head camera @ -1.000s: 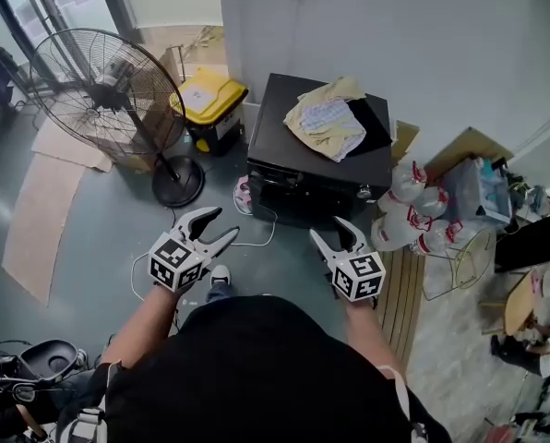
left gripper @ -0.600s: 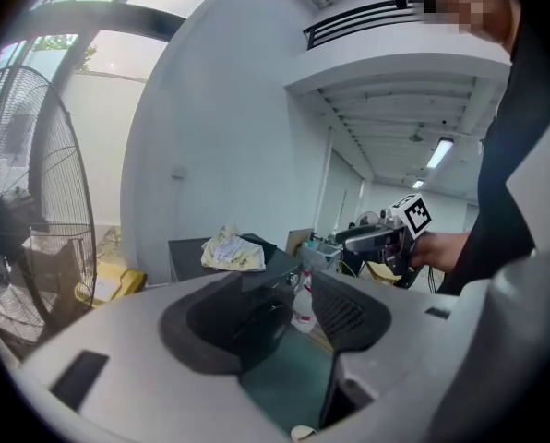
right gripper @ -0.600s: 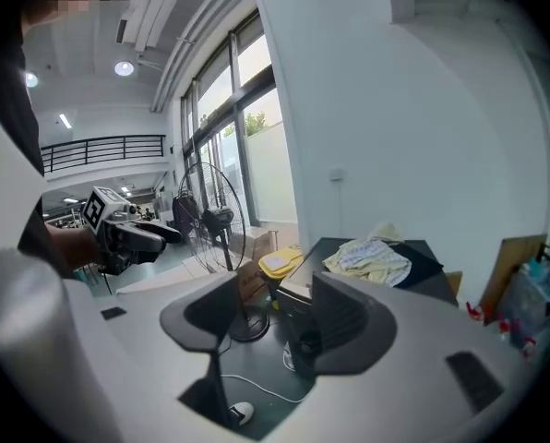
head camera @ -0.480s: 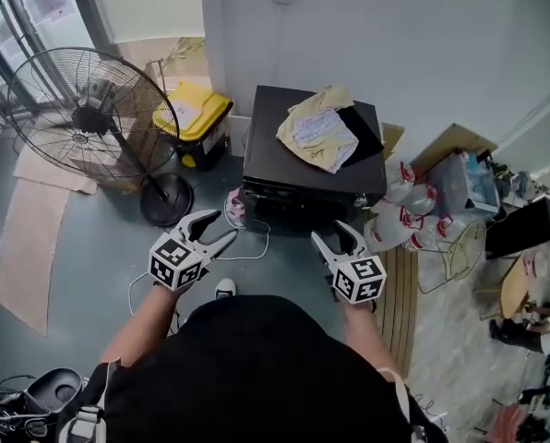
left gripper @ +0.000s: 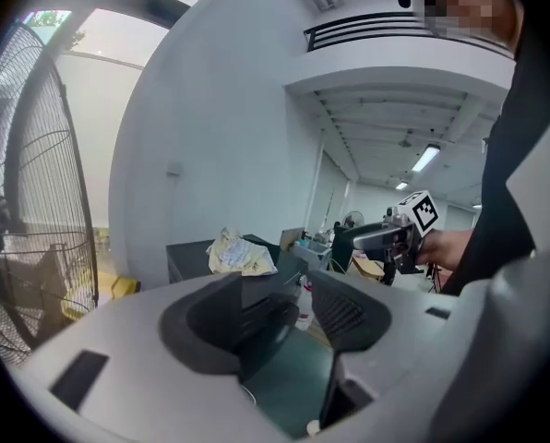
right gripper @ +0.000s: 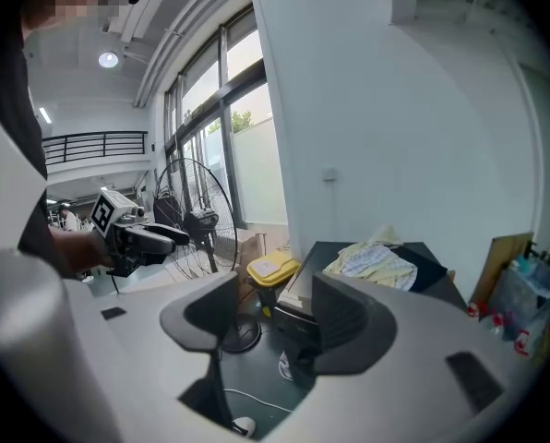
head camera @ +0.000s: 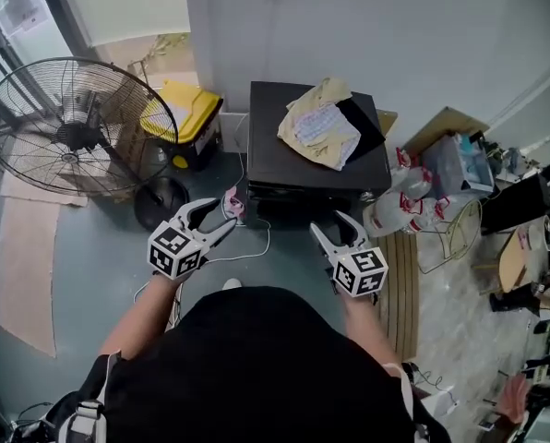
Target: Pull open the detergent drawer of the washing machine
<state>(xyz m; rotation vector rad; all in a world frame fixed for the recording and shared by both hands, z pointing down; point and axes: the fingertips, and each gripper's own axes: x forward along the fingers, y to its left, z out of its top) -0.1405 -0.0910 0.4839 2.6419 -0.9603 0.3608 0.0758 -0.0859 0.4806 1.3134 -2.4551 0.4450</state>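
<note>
Jaws apart on the left gripper, nothing held between them, and through the gap its own view looks at the black box-shaped washing machine some way ahead. Same story on the right gripper: jaws wide, nothing between them, aimed at the machine's near corner. Both grippers hang side by side over the grey-green floor, short of the machine's dark front and touching nothing. The detergent drawer sits somewhere on that front face, too dark to pick out. A crumpled yellow and checked cloth lies on the machine's top. To the left stand a yellow-lidded bin and a large black wire-cage floor fan; white plastic bottles with red labels cluster on the right.
</note>
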